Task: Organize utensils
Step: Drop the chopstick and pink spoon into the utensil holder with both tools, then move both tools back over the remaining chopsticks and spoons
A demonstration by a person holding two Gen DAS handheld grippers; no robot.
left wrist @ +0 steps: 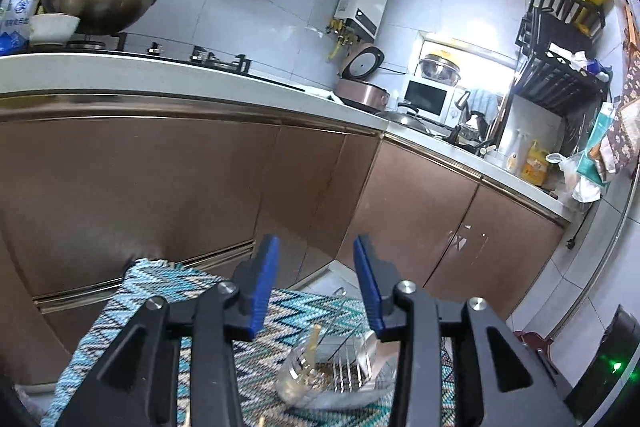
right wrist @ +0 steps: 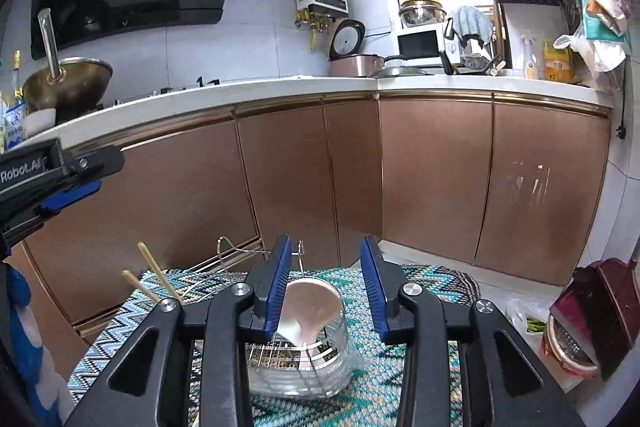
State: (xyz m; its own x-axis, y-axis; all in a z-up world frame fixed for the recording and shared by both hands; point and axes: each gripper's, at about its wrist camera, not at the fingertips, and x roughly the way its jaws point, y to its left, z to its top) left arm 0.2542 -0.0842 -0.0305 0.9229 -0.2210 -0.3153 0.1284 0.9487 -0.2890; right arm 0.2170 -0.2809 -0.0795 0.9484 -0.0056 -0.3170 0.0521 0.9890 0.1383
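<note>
Your right gripper (right wrist: 326,283) hangs with its blue pads spread wide and nothing between them, and directly under and just ahead of it stands the clear holder (right wrist: 304,355) on the zigzag mat (right wrist: 424,287). A metal ladle (right wrist: 310,311) leans inside that holder, its bowl showing in the gap between your fingers, closer to the left pad, and a thin wire frame (right wrist: 240,251) rises behind it. Two chopsticks (right wrist: 154,275) stick up at a slant to the left of the holder, past your left finger and apart from the gripper. Your left gripper (left wrist: 316,267) is likewise parted and holds nothing; from its camera the holder (left wrist: 320,379) sits low and slightly right of centre, below the fingers rather than between the pads, with the ladle (left wrist: 366,351) tilted in it near the right finger and a chopstick (left wrist: 312,347) standing in it nearer the middle. In the right view your left gripper (right wrist: 70,195) shows at the far left edge, well apart from the holder. Beyond the mat (left wrist: 160,287) run the brown cabinets (right wrist: 436,171) under a white counter (right wrist: 280,87)
</note>
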